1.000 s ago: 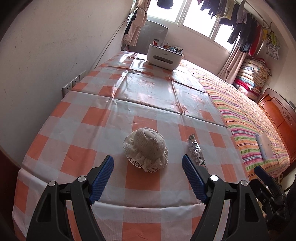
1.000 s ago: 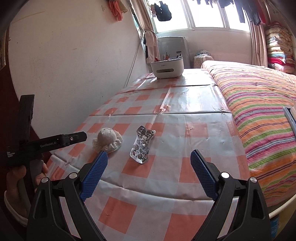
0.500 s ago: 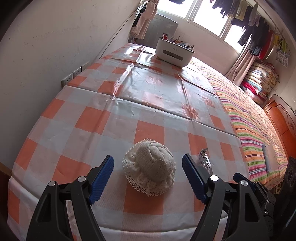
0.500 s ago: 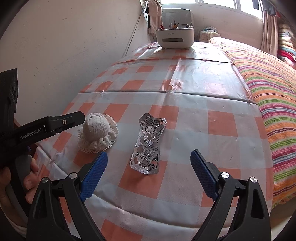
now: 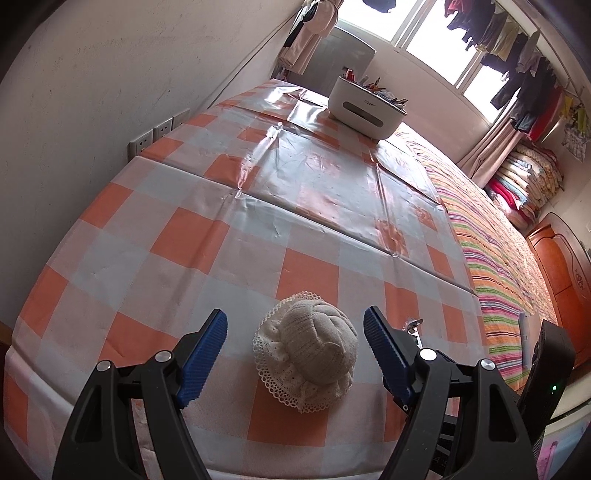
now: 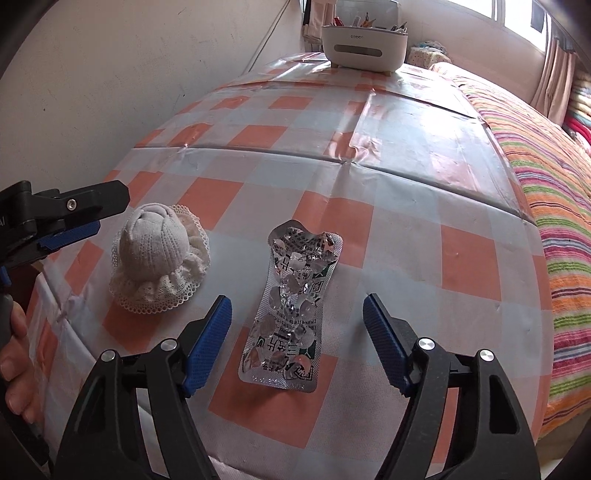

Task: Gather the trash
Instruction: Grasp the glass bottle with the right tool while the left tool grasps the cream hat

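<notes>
Now the right hand-held gripper (image 6: 297, 341), tilted down, is closing around the pill pack (image 6: 295, 314); the left hand-held gripper (image 5: 295, 354) gapes over the hat (image 5: 306, 360).

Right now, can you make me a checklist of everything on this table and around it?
Surface: checked cloth, creased, shiny.
Job's things: empty pill pack, lying flat near the front edge.
Clutter: lace hat beside the pack; white box with pens at the far end.
Grippers: right gripper closing, pack between its fingers, not touched; left gripper open around the hat.
Cables: one running up the wall.
Surroundings: striped bed, window, hanging clothes.
</notes>
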